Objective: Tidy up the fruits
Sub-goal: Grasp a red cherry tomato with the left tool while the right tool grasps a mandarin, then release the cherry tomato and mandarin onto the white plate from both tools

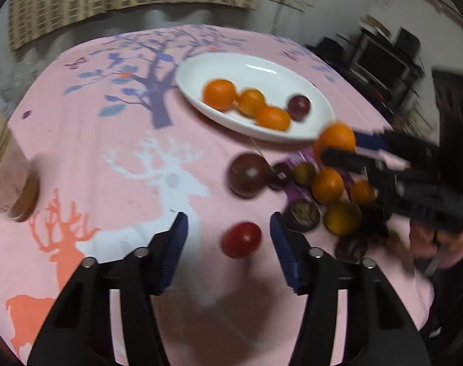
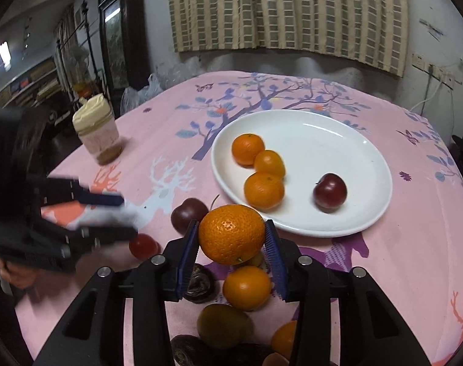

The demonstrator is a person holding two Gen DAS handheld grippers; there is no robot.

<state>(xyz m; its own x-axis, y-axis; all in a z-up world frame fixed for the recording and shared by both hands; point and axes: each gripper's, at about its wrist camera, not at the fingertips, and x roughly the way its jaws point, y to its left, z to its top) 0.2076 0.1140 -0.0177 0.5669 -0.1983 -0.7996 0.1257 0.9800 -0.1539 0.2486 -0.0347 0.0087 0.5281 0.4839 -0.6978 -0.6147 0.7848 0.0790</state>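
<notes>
Right tongs (image 2: 231, 238) clamp a dimpled, glossy orange mandarin (image 2: 231, 233); left tongs (image 1: 228, 235) gape around a small red fruit (image 1: 241, 239), pads clear.

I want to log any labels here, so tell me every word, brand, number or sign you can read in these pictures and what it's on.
None can be read.
The jar shows no legible label.
The tablecloth carries only pictures: trees, deer, butterflies.
The white plate and the fruit on it are unmarked.
The shelves in the background are too small and blurred to read.
</notes>
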